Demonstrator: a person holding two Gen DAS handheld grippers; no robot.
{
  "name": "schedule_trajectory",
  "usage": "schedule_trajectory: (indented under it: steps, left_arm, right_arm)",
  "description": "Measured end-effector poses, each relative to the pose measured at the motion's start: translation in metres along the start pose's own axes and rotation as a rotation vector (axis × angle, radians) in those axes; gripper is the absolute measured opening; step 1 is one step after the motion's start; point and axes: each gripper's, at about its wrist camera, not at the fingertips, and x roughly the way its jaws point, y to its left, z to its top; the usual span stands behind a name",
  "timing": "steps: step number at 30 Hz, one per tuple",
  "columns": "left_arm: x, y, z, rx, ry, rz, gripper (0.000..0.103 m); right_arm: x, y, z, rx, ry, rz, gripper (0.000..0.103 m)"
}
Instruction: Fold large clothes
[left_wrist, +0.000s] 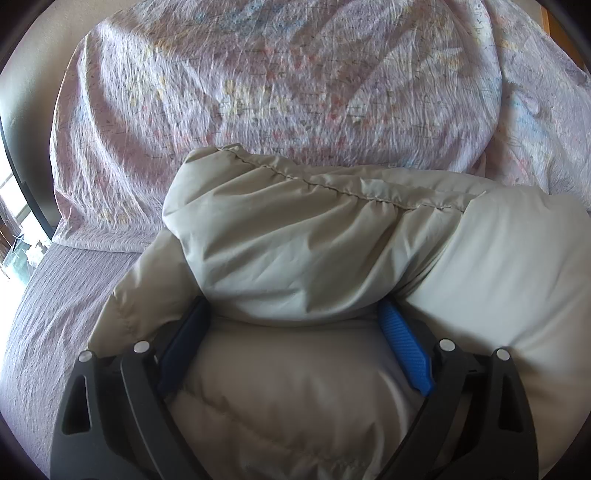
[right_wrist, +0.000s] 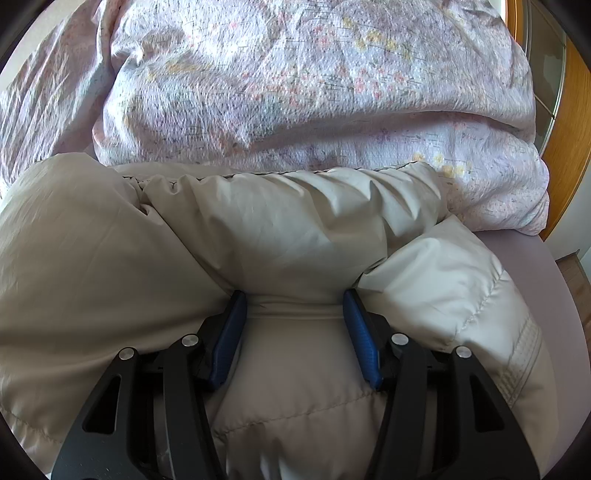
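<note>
On my left, I am pressing my left gripper (left_wrist: 295, 332) into the beige puffer jacket (left_wrist: 295, 240), which is lying bunched on the bed (left_wrist: 55, 332) just in front of the floral duvet (left_wrist: 258, 74). Its jaws are standing wide, straddling a thick padded roll rather than pinching it, probably because the filling is too bulky to clamp. Moving right, my right gripper (right_wrist: 293, 332) is doing much the same: jaws parted, fabric bulging between the blue pads (right_wrist: 360, 332), touching them without being squeezed. I am working both sides at once, I think, so the folded layer stays level. The jacket's stitched hem is running across the far edge, against the duvet.
</note>
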Motion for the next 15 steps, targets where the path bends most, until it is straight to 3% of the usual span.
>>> schedule_trajectory:
  steps: [15]
  left_arm:
    - [0.0042,-0.0006,-0.0027,0.008,0.01,0.008,0.092]
  right_arm:
    - [-0.0009,-0.0008,0.0012,0.006,-0.001,0.005,0.057]
